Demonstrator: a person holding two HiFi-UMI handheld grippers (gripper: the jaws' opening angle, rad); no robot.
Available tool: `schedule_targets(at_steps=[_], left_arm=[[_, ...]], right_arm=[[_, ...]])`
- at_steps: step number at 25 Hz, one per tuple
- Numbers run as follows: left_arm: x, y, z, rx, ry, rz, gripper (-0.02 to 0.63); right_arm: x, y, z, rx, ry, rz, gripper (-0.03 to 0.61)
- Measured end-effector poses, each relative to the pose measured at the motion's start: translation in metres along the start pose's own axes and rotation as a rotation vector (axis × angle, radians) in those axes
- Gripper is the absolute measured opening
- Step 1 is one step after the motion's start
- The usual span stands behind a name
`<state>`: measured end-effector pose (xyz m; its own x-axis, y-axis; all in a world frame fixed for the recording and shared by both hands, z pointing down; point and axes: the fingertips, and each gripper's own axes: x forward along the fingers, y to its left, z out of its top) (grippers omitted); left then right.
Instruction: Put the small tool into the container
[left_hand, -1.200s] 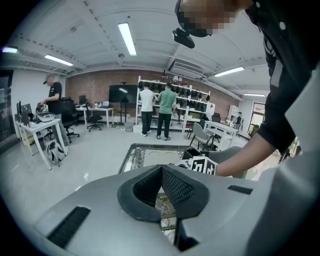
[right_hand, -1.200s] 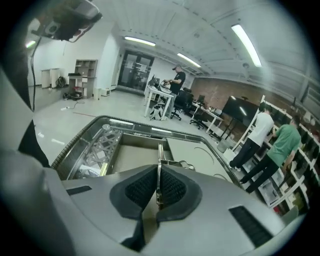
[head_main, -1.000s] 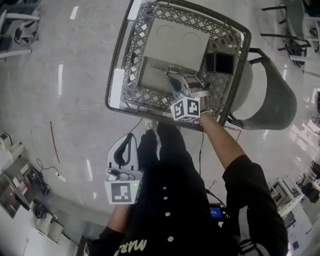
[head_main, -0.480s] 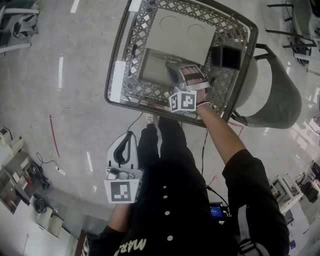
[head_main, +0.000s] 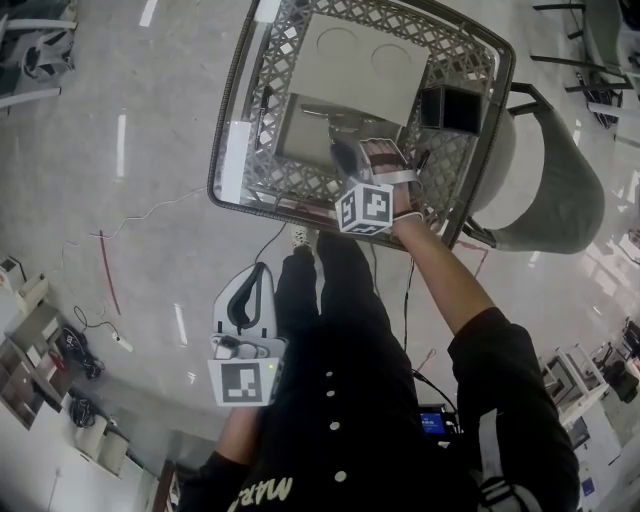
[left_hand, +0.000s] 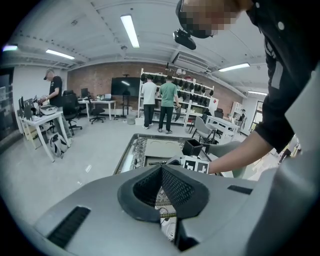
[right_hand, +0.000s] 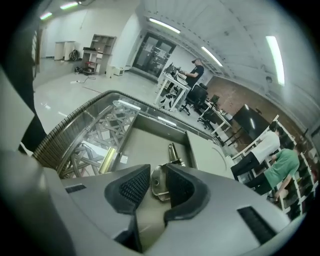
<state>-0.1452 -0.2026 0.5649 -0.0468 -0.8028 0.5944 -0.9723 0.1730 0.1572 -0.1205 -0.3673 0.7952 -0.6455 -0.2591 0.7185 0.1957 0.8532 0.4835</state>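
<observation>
1. Firstly, head view. The right gripper is held out over a tray on a lattice table. Its marker cube is seen nearest the camera, at the table's near edge. The tool cannot be made out from above. A black box is seen on the table just right of the tray, and a pale board lies beyond the tray. A chair stands at the table's right side. The left gripper is held low beside the person's leg, well apart from the table.

2. Left gripper view. The left gripper is aimed toward the table. Its pads are pressed together and nothing is held between them. The right gripper's cube is seen past them. People are standing at shelves in the background.

3. Right gripper view. The right gripper is seen over the tray, inside the table rim. A small metal tool is clamped between the pads. Its flat rounded end sits in the narrow gap, and its slim part juts forward over the tray floor. Whether the tool touches that floor cannot be told.
</observation>
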Motion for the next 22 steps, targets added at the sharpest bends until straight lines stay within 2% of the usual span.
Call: schedule_targets(at_steps=[4, 10, 17, 22], left_arm=[[0.000, -0.001, -0.002, 0.003, 0.001, -0.007, 0.025], [-0.001, -0.008, 0.010, 0.031, -0.030, -0.033, 0.025], [-0.016, -0.016, 0.050, 0.089, -0.119, -0.070, 0.026], [-0.024, -0.016, 0.081, 0.135, -0.192, -0.095, 0.025]], right_arm=[[-0.010, 0.005, 0.004, 0.055, -0.026, 0.003, 0.112], [-0.032, -0.019, 0.015, 0.159, -0.070, -0.065, 0.012], [-0.090, -0.061, 0.034, 0.341, -0.114, -0.137, 0.011], [-0.151, -0.092, 0.048, 0.533, -0.162, -0.203, 0.012]])
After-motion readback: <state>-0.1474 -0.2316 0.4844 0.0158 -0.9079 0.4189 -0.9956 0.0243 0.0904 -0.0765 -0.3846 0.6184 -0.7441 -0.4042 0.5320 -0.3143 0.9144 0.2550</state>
